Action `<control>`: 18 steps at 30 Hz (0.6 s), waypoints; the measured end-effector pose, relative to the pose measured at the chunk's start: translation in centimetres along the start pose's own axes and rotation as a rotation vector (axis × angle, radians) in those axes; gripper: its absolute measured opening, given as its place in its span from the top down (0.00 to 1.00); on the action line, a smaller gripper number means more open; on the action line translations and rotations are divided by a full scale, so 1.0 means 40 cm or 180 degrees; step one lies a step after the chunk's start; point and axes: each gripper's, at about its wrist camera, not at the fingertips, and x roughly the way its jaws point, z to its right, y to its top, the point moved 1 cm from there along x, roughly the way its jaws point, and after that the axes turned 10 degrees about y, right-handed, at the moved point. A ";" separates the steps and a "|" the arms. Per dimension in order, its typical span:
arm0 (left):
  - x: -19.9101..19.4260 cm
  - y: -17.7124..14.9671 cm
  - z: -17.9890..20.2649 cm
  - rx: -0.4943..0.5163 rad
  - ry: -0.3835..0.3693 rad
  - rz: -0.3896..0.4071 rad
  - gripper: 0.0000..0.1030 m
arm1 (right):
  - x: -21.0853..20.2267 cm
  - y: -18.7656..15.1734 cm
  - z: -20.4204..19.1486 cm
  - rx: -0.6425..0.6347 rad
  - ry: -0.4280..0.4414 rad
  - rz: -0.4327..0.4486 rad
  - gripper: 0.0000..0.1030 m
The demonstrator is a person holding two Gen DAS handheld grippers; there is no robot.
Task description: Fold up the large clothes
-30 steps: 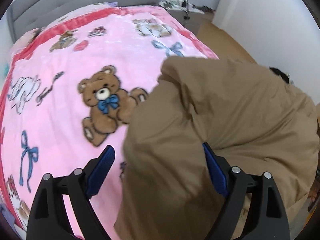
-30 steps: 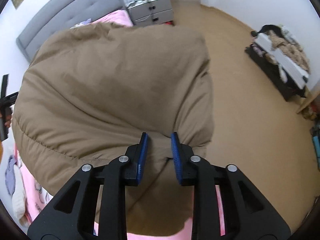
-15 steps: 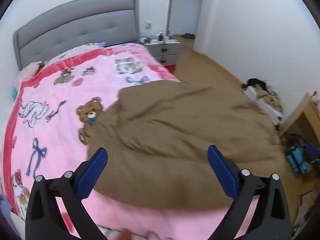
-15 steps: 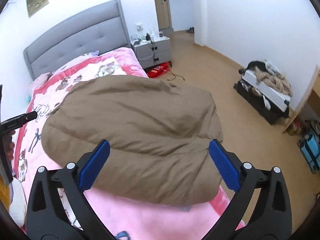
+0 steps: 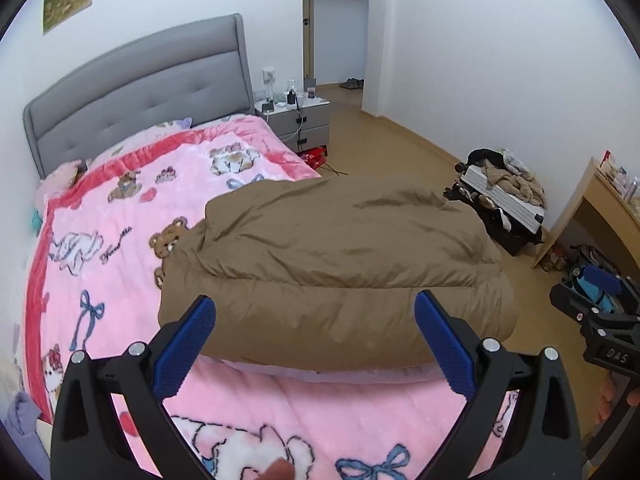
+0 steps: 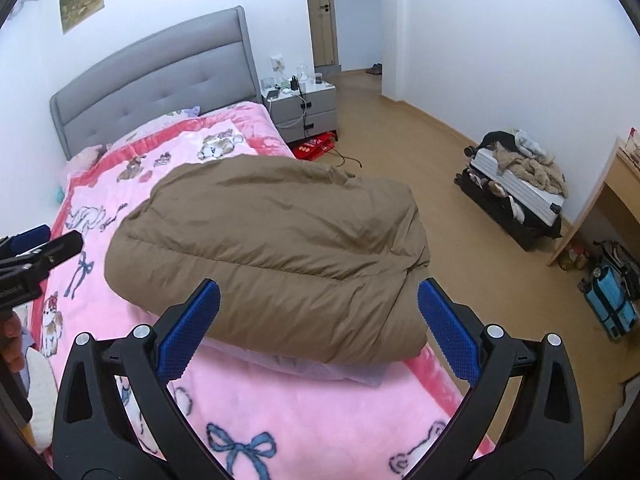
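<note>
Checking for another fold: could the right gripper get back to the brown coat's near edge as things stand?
Probably yes. The right gripper is open and empty above the coat, with only bare blanket before that edge.

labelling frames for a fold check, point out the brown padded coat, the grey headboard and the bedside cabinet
brown padded coat (image 5: 340, 252): left wrist view, middle of its top panel
grey headboard (image 5: 140, 92): left wrist view, tufted front
bedside cabinet (image 6: 308, 112): right wrist view, drawer front

White walls (image 5: 480, 60), wooden floor (image 6: 440, 168), grey headboard (image 5: 140, 92)
</note>
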 end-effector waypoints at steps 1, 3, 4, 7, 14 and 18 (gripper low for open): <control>-0.008 0.003 0.007 0.0022 0.0004 0.0036 0.05 | -0.009 0.003 -0.002 -0.0019 -0.0009 0.0025 0.08; -0.022 0.012 0.020 0.0033 -0.0024 0.0085 0.05 | -0.020 0.008 -0.005 -0.0067 -0.0034 0.0054 0.08; -0.025 0.016 0.021 0.0013 -0.0048 0.0093 0.05 | -0.023 0.010 -0.004 -0.0071 -0.0043 0.0064 0.08; -0.027 0.027 0.018 -0.0084 -0.0108 0.0095 0.05 | -0.030 0.013 0.001 -0.0025 -0.0024 0.0100 0.08; -0.028 0.027 0.021 -0.0067 -0.0129 0.0072 0.05 | -0.029 0.018 -0.008 -0.0022 0.0019 0.0105 0.08; -0.031 0.025 0.015 -0.0066 -0.0109 0.0061 0.05 | -0.022 0.023 -0.015 -0.0065 0.0022 0.0091 0.08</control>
